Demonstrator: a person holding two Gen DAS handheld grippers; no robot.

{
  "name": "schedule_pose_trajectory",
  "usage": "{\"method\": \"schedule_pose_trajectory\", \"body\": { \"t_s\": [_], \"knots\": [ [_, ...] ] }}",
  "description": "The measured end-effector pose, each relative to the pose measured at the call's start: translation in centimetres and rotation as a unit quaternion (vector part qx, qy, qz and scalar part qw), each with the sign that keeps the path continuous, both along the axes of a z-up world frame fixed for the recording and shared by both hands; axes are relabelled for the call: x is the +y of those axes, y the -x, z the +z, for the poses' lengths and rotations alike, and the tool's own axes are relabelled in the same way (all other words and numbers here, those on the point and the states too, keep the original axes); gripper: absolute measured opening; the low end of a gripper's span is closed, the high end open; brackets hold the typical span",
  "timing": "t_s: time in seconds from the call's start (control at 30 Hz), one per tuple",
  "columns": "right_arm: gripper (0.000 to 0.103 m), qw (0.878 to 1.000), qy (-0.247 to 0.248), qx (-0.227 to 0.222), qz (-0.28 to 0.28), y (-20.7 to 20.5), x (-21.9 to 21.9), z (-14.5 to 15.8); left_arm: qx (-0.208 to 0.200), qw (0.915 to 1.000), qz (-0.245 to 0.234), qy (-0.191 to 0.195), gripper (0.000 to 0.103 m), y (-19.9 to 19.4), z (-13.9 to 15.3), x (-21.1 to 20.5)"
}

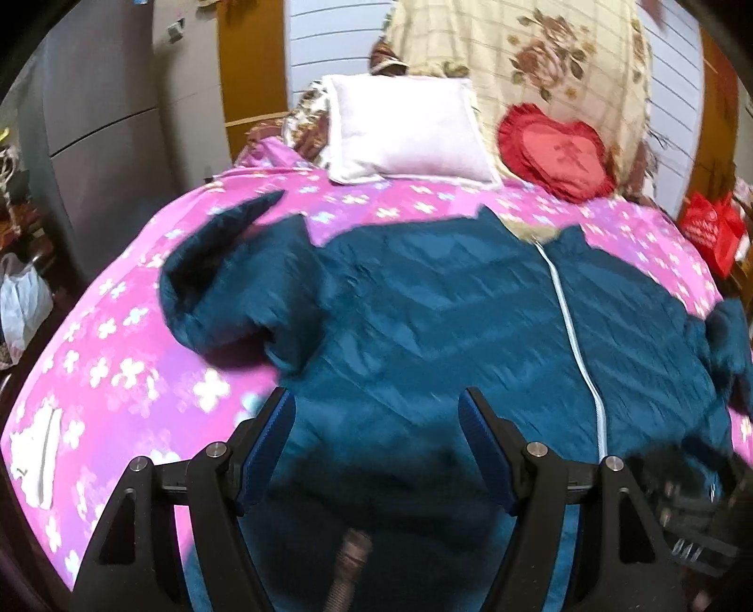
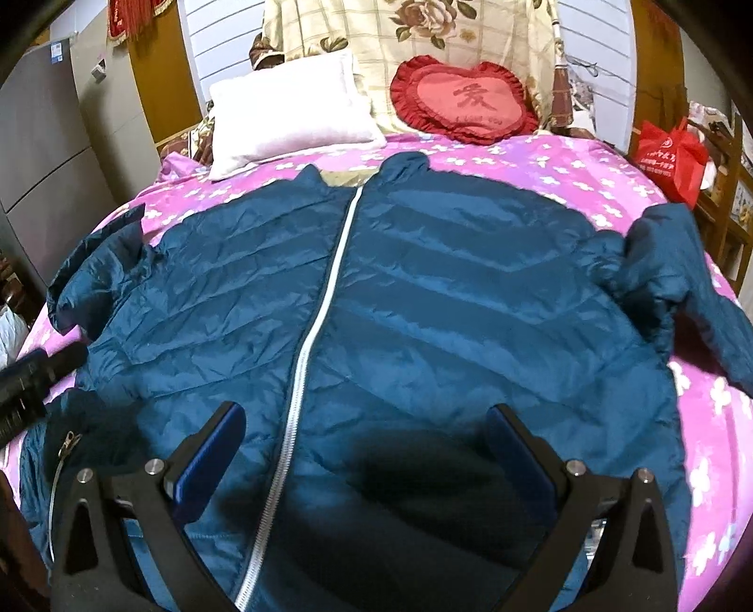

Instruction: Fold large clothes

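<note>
The left gripper is hanging with its blue-padded fingers spread wide, gripping nothing, just above the lower part of the teal puffer jacket. The right gripper is likewise standing released, its fingers parted over the jacket's hem area, with the white zipper running up just left of its centre.

The jacket is lying front-up and zipped on a pink floral bedspread, collar pointing toward the headboard end — one sleeve is bunching up and bending on the left side, the other sleeve is trailing off to the right. In the right wrist view the left gripper's dark body is showing at the left edge, beside the jacket's lower corner.

Beyond the collar, a pale pink pillow and a red heart-shaped cushion are resting against a cream rose-patterned blanket. A red bag is sitting off to the right of the bed, and a grey cabinet is standing to the left.
</note>
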State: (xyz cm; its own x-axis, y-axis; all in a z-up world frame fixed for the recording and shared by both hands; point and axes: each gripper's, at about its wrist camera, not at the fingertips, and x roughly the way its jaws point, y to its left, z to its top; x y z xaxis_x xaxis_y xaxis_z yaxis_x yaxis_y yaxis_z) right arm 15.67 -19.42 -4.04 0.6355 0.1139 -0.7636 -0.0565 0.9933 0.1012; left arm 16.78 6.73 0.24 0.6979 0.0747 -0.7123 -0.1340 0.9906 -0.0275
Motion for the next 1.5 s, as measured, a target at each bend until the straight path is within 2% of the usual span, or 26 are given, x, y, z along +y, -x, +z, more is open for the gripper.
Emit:
{"method": "schedule_pose_trajectory", "body": {
  "t_s": [0.1,0.27,0.47,0.53,0.57,0.63,0.73,0.83,0.97,1.13,1.23,1.37,1.5],
  "knots": [
    [0.103,1.0,0.001,0.01,0.015,-0.3,0.9,-0.9,-0.008,0.9995,0.024,-0.019,0.051,-1.8,0.9,2.9],
    [0.103,1.0,-0.008,-0.003,0.024,-0.1,1.6,-1.0,-0.013,0.9963,0.078,-0.035,0.051,-6.4,1.8,8.4],
    [0.103,0.999,-0.011,0.004,0.032,-0.1,2.1,-2.0,0.026,0.9893,0.126,-0.068,0.051,-13.8,0.6,13.3],
    [0.103,0.999,-0.014,0.006,0.033,-0.1,2.1,-2.1,0.048,0.9838,0.146,-0.092,0.05,-16.0,-0.7,14.3],
    [0.103,0.999,-0.015,0.006,0.034,-0.2,2.1,-2.2,0.059,0.9811,0.156,-0.099,0.048,-17.1,-1.4,14.9],
    [0.103,0.999,-0.018,0.006,0.035,-0.3,2.1,-2.3,0.079,0.9763,0.173,-0.104,0.025,-18.7,-2.9,16.0],
    [0.103,0.999,-0.019,0.006,0.036,-0.4,2.1,-2.7,0.09,0.9729,0.19,-0.096,0.004,-20.0,-4.5,17.8],
    [0.103,0.999,-0.02,0.009,0.036,-0.6,2.0,-3.0,0.077,0.9776,0.188,-0.054,0.0,-19.5,-4.9,19.0],
    [0.103,0.999,-0.014,0.01,0.036,-0.8,2.2,-3.5,0.044,0.9861,0.16,-0.014,0.0,-17.8,-2.8,18.8],
    [0.103,0.999,-0.013,0.01,0.035,-0.9,2.3,-3.7,0.0,0.9937,0.107,0.035,0.0,-15.0,1.8,17.1],
    [0.103,0.999,-0.016,0.011,0.035,-0.9,2.2,-3.6,-0.024,0.9949,0.071,0.068,0.0,-13.4,4.7,15.1],
    [0.103,0.999,-0.024,0.011,0.037,-0.8,2.0,-3.3,-0.054,0.9955,0.009,0.077,0.0,-11.2,8.3,11.0],
    [0.103,0.999,-0.03,0.012,0.036,-0.4,1.1,-2.3,-0.077,0.9895,-0.072,0.099,0.0,-8.8,11.2,4.7]
  ]
}}
